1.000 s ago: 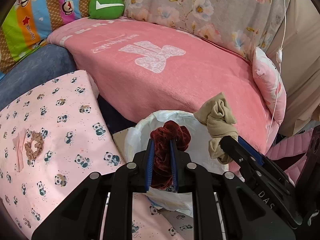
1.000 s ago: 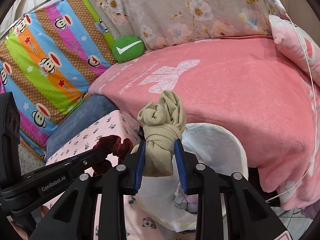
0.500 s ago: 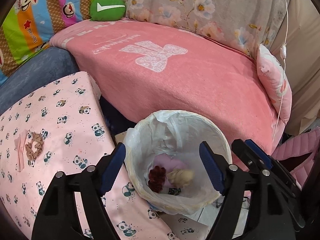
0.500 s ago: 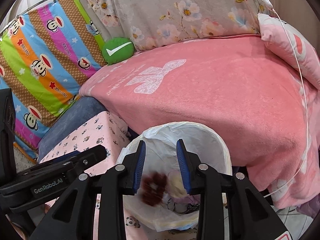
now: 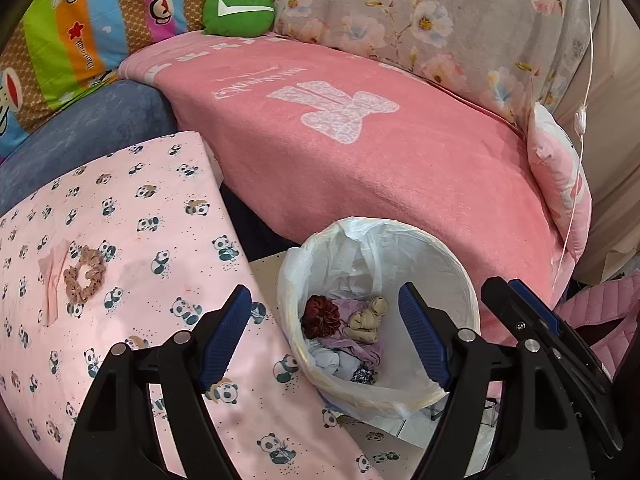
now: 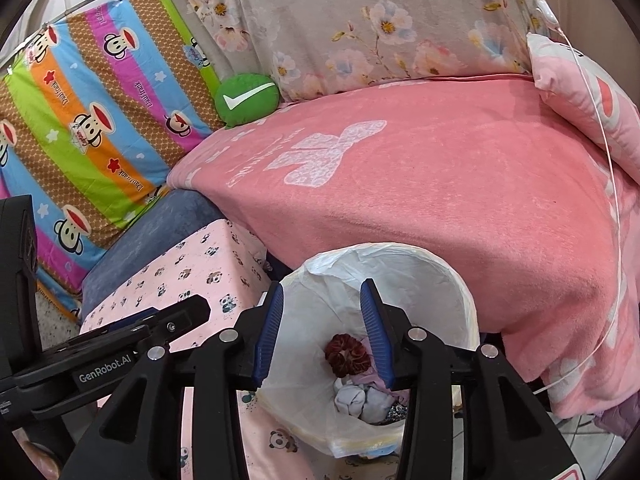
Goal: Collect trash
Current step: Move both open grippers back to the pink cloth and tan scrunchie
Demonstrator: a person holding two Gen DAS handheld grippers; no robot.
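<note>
Both tongs, left (image 5: pixel 324 332) and right (image 6: pixel 322 332), hang spread and empty above the lined bin (image 5: pixel 448 256), which holds a maroon scrunchie (image 5: pixel 320 316), a knotted beige sock (image 5: pixel 366 320) and crumpled cloths.

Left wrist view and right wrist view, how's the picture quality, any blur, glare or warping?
Left wrist view: sharp, evenly lit, no glare; fisheye bends the pink blanket edge and darkens the corners; the trash bin contents read clearly. Right wrist view: equally sharp with soft shadows; the same barrel warp curves the striped monkey sheet, and the black frame hides part of the bin.
</note>
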